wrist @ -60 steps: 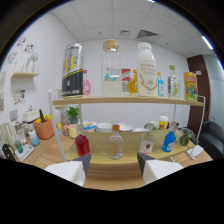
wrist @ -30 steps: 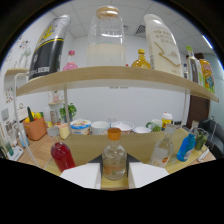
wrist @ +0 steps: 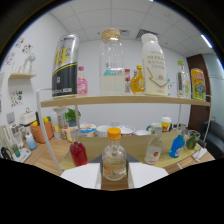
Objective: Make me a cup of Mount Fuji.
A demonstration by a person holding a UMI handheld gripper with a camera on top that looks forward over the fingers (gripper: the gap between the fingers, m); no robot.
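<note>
A small clear bottle (wrist: 114, 161) with an orange cap and pale liquid stands upright between my two white fingers (wrist: 82, 176). My gripper (wrist: 114, 175) is shut on it, with a pad against each side of its body. It is held just in front of a two-level wooden rack, below the rack's upper shelf (wrist: 120, 101). Its base is hidden between the fingers.
A black-and-yellow can (wrist: 66, 65), a tall glass jar (wrist: 111, 62) and a white milk bottle (wrist: 154, 62) stand on the upper shelf. Lower down are a red bottle (wrist: 78, 153), another clear bottle (wrist: 154, 150), a blue bottle (wrist: 176, 146), bowls (wrist: 107, 131) and an orange pot (wrist: 41, 132).
I closed in on the rack and the orange-capped bottle came between the fingers. Since half a second ago the rack has receded and dropped in view while the bottle stayed between the fingers.
</note>
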